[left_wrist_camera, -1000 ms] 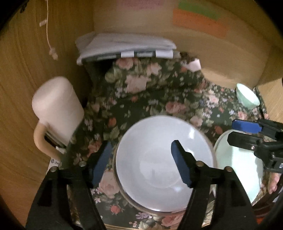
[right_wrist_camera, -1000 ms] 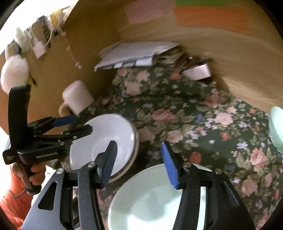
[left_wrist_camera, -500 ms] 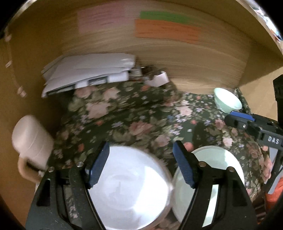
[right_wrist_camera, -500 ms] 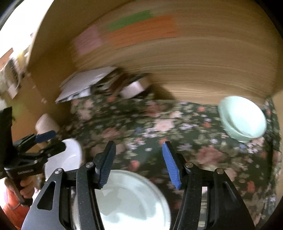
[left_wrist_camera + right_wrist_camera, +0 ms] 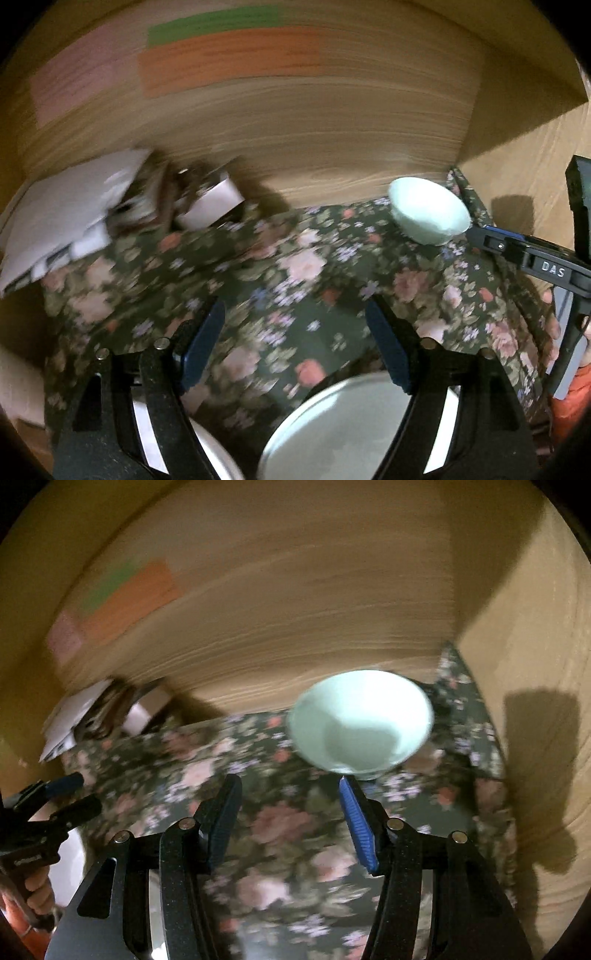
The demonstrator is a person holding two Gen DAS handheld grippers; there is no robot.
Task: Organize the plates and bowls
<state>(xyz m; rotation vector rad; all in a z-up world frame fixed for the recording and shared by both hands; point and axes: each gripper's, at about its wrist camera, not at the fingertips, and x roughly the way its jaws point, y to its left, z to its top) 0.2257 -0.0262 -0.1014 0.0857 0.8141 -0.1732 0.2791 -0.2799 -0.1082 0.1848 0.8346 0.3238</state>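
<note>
Both grippers have swung away from the two large dishes toward the back right corner, where the small mint bowl (image 5: 360,722) now sits just ahead of the right gripper (image 5: 291,812), whose claw stands spread and holds nothing. On the floral cloth (image 5: 295,266) I count one mint bowl, one pale plate (image 5: 343,424) near the front and one white bowl (image 5: 207,450) whose rim peeks out beside the left gripper (image 5: 295,343), also spread wide and empty. That small bowl is likely glazed ceramic: stiff, light, slippery and breakable, so I would pinch its near rim, one finger inside and one outside, then lift gently.
</note>
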